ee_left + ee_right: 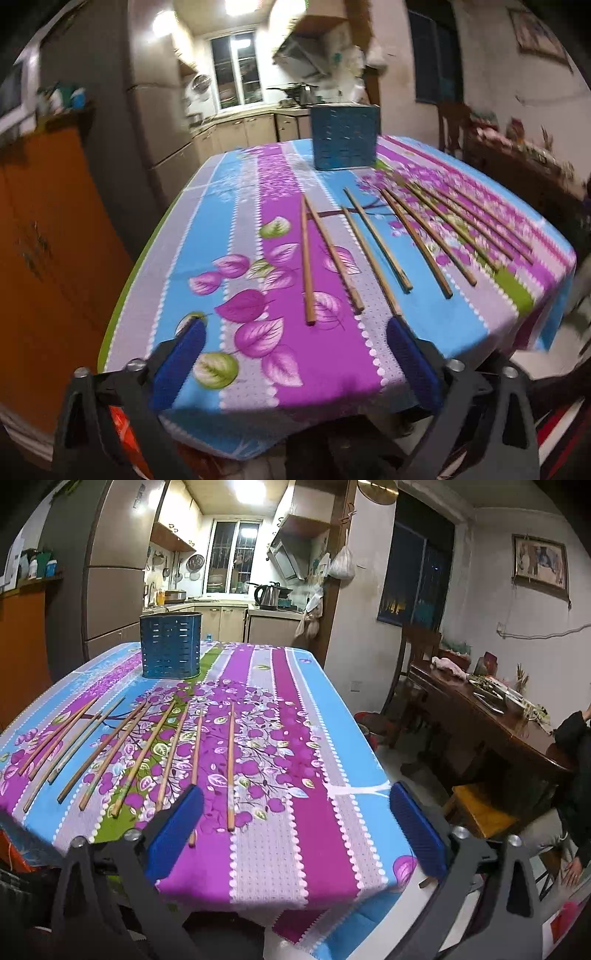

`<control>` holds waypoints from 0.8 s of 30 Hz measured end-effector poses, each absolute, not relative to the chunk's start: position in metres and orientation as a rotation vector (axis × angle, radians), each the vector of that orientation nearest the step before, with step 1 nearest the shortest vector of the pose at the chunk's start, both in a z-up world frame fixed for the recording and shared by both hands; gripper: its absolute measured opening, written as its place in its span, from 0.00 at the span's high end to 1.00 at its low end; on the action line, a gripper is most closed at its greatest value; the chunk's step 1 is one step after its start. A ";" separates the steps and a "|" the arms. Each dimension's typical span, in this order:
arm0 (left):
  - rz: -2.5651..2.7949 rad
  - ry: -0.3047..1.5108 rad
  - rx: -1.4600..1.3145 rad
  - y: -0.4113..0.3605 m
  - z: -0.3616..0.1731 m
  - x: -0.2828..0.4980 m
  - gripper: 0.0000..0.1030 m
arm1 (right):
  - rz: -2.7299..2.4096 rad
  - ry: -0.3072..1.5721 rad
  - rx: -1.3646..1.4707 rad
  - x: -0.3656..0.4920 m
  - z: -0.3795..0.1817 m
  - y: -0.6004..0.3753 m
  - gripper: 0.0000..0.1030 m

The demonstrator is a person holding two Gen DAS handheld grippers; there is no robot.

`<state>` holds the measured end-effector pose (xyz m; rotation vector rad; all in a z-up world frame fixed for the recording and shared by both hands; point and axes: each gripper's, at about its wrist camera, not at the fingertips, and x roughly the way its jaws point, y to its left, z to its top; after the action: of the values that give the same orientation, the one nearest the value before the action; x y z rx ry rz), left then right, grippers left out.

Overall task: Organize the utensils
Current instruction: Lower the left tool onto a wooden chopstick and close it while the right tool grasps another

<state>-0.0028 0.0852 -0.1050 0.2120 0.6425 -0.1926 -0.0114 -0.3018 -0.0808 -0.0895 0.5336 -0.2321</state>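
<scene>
Item: table [332, 738], carrying a flowered, striped cloth in purple, blue and grey.

Item: chopsticks [369, 243], wooden, about ten. They are lying loose on the cloth in a rough fan across the near half of the table, their thick ends pointing toward the near edge. None is resting in the holder.

Item: utensil holder [170, 645], blue, perforated, upright. It is standing toward the far edge, well apart from the chopsticks, and no contents are showing above its rim.

Item: left gripper [295, 332]. Its tongs are standing wide apart over the near edge and gripping nothing. One chopstick's near end is lying just beside its right pad.

Item: right gripper [295, 805]. Its tongs are likewise standing apart and holding nothing. The rightmost chopstick [231, 768] is lying between its pads, untouched.

Step in hand, as judged: both grippers are approaching the row for a first pick; no sorting is showing yet.

Next move, as judged: each gripper is needing to settle over a single stick, straddle its thick end, and close squarely. The sticks are thin and round, so a skewed pinch is risking a roll.
</scene>
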 end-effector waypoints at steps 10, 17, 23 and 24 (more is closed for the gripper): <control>-0.238 0.705 0.197 0.082 -0.137 0.036 0.54 | -0.157 0.572 -0.027 -0.011 -0.089 -0.310 0.63; -0.259 0.699 0.225 0.081 -0.147 0.047 0.59 | -0.014 0.583 -0.044 -0.009 -0.096 -0.279 0.75; -0.292 0.686 0.183 0.088 -0.148 0.049 0.72 | 0.073 0.646 -0.118 0.004 -0.116 -0.251 0.83; -0.298 0.684 0.176 0.088 -0.148 0.049 0.73 | 0.078 0.655 -0.127 0.005 -0.120 -0.249 0.84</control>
<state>0.0494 0.0877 -0.1483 0.1765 0.6837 -0.2975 0.0054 -0.2486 -0.1200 -0.1270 0.6554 0.0775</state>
